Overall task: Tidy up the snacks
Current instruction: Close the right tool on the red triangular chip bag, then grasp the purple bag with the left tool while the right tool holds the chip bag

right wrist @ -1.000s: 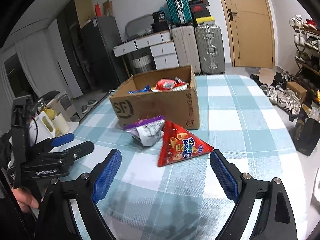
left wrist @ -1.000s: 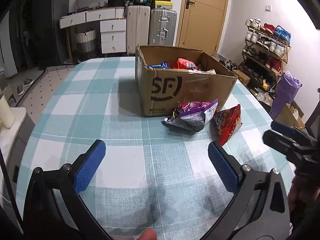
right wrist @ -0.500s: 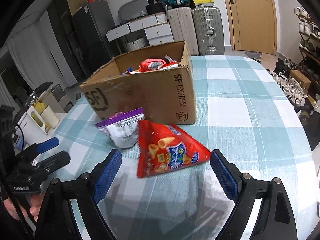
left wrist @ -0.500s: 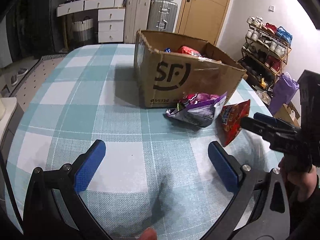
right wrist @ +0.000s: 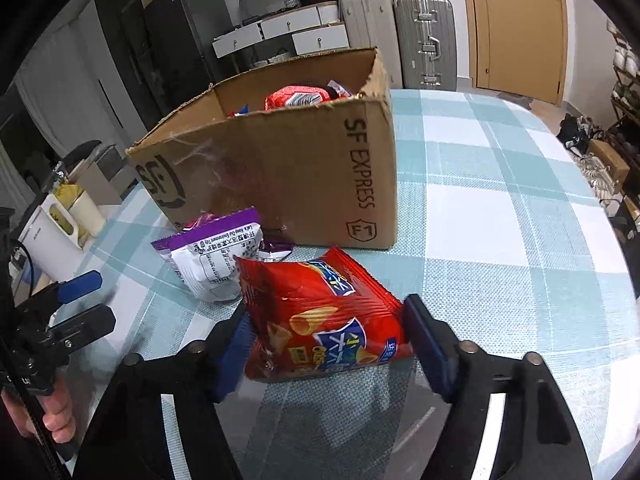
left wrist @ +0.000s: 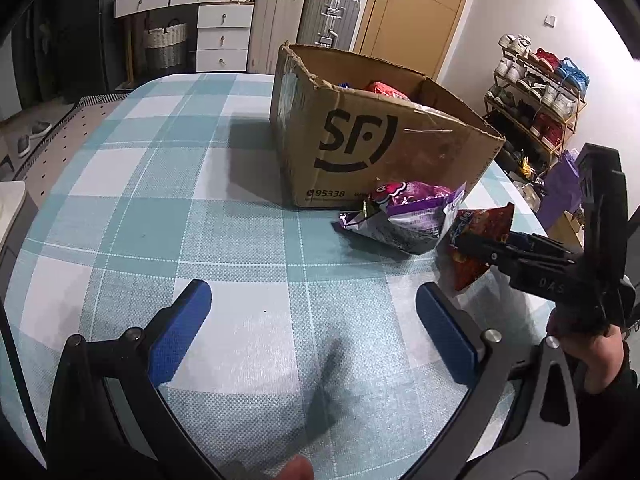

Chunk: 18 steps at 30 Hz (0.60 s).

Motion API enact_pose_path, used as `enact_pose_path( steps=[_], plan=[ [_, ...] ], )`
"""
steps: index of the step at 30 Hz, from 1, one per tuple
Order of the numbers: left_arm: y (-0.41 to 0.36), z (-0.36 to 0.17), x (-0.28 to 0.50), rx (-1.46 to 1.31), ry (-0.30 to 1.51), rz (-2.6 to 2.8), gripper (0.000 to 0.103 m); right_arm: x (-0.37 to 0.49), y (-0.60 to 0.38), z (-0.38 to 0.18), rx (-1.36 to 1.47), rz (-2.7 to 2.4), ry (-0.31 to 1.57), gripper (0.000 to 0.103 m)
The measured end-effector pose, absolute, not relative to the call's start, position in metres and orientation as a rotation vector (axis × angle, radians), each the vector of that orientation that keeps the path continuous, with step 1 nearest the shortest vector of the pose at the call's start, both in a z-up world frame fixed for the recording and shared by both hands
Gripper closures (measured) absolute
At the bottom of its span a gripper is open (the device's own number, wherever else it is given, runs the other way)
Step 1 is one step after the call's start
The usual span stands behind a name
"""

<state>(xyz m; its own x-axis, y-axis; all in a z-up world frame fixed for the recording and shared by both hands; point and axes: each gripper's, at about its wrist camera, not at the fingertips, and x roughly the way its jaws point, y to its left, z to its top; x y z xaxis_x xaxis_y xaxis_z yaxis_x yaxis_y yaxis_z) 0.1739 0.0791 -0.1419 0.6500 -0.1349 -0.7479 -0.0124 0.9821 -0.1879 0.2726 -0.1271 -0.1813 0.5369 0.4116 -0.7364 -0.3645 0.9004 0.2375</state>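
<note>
Red snack bag lies between the closing pads of the right tool beside the cardboard box; left tool gapes empty

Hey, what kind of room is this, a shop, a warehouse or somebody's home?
Most likely somebody's home, probably a dining or entry area. A shoe rack full of shoes stands by the wall, suitcases are lined up near a wooden door, and the table wears a checked cloth.
</note>
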Motion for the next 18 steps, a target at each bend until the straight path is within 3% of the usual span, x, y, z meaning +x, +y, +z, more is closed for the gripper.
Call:
enact_pose_path(
  steps=[6, 18],
  plan=[
    [0.079, -0.141, 0.171, -0.192, 0.868, -0.07, 0.001, 0.267, -0.135, -0.18, 0.1, 0.511, 0.874, 0.049],
    [0.071, -0.133, 0.163, -0.179, 0.868, -0.07, 0.001, 0.255, -0.152, -0.17, 0.22, 0.535, 0.854, 0.05]
  ],
)
